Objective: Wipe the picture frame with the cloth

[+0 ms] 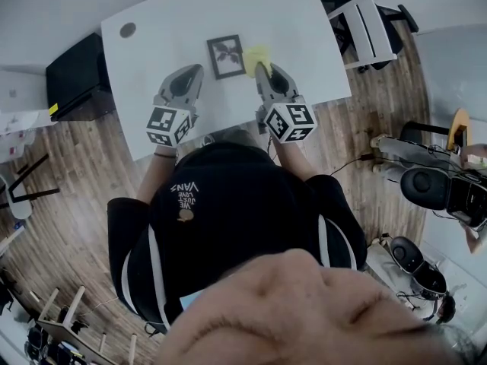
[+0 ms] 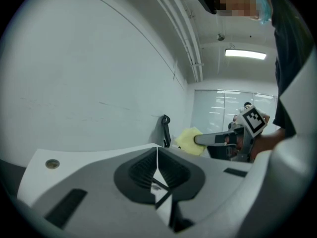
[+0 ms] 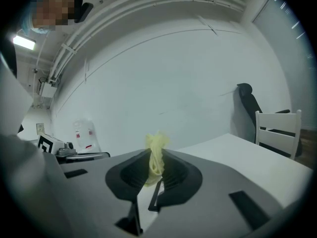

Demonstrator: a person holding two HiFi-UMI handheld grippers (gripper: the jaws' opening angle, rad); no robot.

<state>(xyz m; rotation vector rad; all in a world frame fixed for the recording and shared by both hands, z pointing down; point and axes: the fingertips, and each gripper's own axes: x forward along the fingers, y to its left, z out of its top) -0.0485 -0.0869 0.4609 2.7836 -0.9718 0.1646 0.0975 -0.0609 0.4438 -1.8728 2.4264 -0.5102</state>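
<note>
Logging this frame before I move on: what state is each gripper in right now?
Left gripper: shut, nothing between its jaws.
Right gripper: shut on the yellow cloth.

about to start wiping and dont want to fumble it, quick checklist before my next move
1. Yellow cloth held: ok, the right gripper is shut on it.
2. Cloth at the picture frame: ok, it is by the frame's right edge in the head view. Contact: cannot tell.
3. Left gripper free: ok, shut on nothing.
4. Frame steadied: not ok, the left gripper is apart from it.
5. Frame on the table: ok.
</note>
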